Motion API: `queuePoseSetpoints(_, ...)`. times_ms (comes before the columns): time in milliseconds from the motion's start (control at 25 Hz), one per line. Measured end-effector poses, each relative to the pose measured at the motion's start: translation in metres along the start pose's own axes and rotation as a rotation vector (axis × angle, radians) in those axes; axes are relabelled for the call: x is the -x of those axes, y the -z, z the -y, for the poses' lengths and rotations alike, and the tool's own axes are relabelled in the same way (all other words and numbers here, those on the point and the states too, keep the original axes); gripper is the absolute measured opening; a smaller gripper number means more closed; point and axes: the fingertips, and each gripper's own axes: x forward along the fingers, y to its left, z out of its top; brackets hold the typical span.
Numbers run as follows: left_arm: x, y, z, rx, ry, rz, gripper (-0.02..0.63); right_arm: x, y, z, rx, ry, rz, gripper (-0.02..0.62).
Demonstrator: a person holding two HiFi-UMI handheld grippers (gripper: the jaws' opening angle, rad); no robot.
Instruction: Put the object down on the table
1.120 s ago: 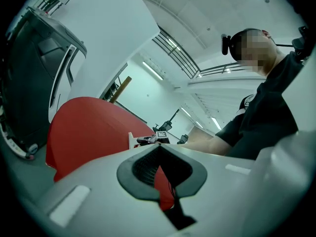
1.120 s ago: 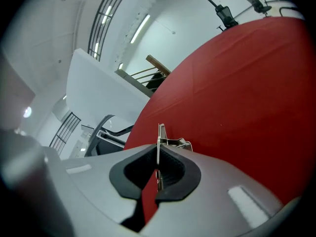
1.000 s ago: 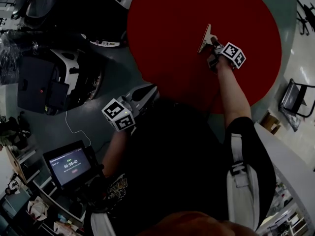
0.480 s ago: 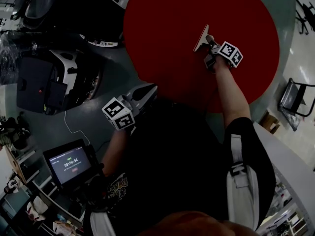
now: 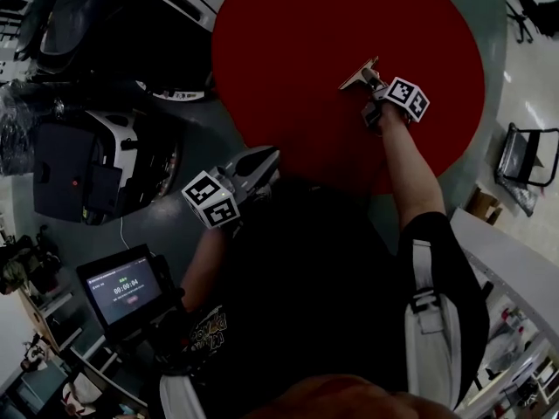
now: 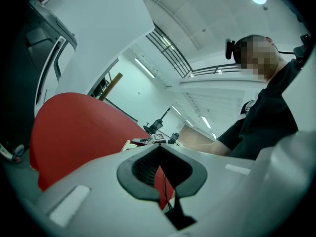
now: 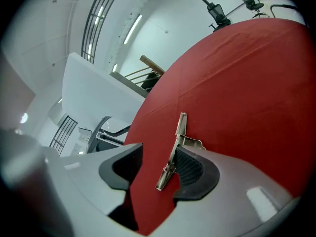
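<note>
Nearly done: the thin flat pale metal piece (image 7: 177,142) stands on edge near the middle of the round red worktop (image 5: 349,24), the right claw (image 7: 155,174) is opening with the piece leaning on one pad, so only backing off is left; the left claw (image 6: 159,149) is closed and empty.

Your object (image 7: 176,147) is a thin, flat metal piece, silver-tan, with a small bent tab on one side. It stands on edge, tilted, over the round red table (image 5: 297,33) – you can't tell whether its lower end touches the cloth. It sits between your right gripper's (image 7: 155,169) opening jaws, against one pad and clear of the other. From the head view it (image 5: 360,74) shows right of the table's middle.
</note>
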Motion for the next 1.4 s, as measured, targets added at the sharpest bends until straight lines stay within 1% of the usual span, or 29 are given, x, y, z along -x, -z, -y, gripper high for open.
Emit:
queuePoseSetpoints(80, 0.003, 0.003, -0.002, -0.013, 0.011, -0.015, 0.012, 0.004, 0.004, 0.010, 0.025, 0.020, 0.002, 0.209)
queuePoseSetpoints(120, 0.004, 0.006, -0.004, -0.023, 0.011, -0.028, 0.012, 0.004, 0.008, 0.019, 0.043, 0.039, -0.001, 0.243)
queuePoseSetpoints(160, 0.004, 0.009, -0.006, -0.032, 0.011, -0.039, 0.012, 0.004, 0.011, 0.028, 0.055, 0.058, 0.001, 0.252)
queuePoseSetpoints(240, 0.009, 0.015, -0.008, -0.046, 0.020, -0.048, 0.012, 0.009, 0.014, 0.039, 0.057, 0.082, 0.030, 0.249)
queuePoseSetpoints(320, 0.020, 0.011, -0.006, -0.049, 0.039, -0.039, 0.012, 0.022, 0.014, 0.034, 0.068, 0.115, 0.060, 0.250)
queuePoseSetpoints(400, 0.032, 0.000, 0.001, -0.041, 0.055, -0.031, 0.012, 0.036, 0.014, 0.023, 0.093, 0.155, 0.066, 0.278)
queuePoseSetpoints(440, 0.037, -0.004, 0.004, -0.038, 0.060, -0.032, 0.012, 0.041, 0.016, 0.020, 0.098, 0.163, 0.061, 0.279)
queuePoseSetpoints(560, 0.046, -0.003, 0.004, -0.032, 0.073, -0.034, 0.014, 0.048, 0.026, 0.022, 0.056, 0.173, 0.042, 0.317)
queuePoseSetpoints(600, 0.048, 0.000, 0.003, -0.032, 0.080, -0.031, 0.014, 0.050, 0.029, 0.023, 0.061, 0.184, 0.035, 0.318)
queuePoseSetpoints(720, 0.050, 0.002, 0.007, -0.028, 0.099, -0.031, 0.014, 0.065, 0.035, 0.028, 0.157, 0.253, 0.022, 0.316)
queuePoseSetpoints(800, 0.050, 0.003, 0.010, -0.028, 0.114, -0.034, 0.014, 0.077, 0.037, 0.029, 0.198, 0.285, 0.040, 0.314)
queuePoseSetpoints(880, 0.050, 0.004, 0.012, -0.030, 0.128, -0.041, 0.014, 0.087, 0.041, 0.020, 0.212, 0.256, 0.073, 0.311)
queuePoseSetpoints(1000, 0.051, 0.003, 0.014, -0.038, 0.158, -0.052, 0.015, 0.101, 0.048, -0.018, 0.280, 0.163, 0.122, 0.295)
queuePoseSetpoints(1120, 0.047, 0.002, 0.019, -0.044, 0.201, -0.067, 0.014, 0.118, 0.058, -0.070, 0.381, 0.081, 0.163, 0.287)
queuePoseSetpoints(1280, 0.038, 0.002, 0.020, -0.066, 0.252, -0.116, 0.014, 0.147, 0.068, -0.150, 0.485, -0.033, 0.243, 0.274)
queuePoseSetpoints(1400, 0.035, 0.003, 0.022, -0.071, 0.267, -0.142, 0.012, 0.182, 0.080, -0.209, 0.541, -0.108, 0.320, 0.236)
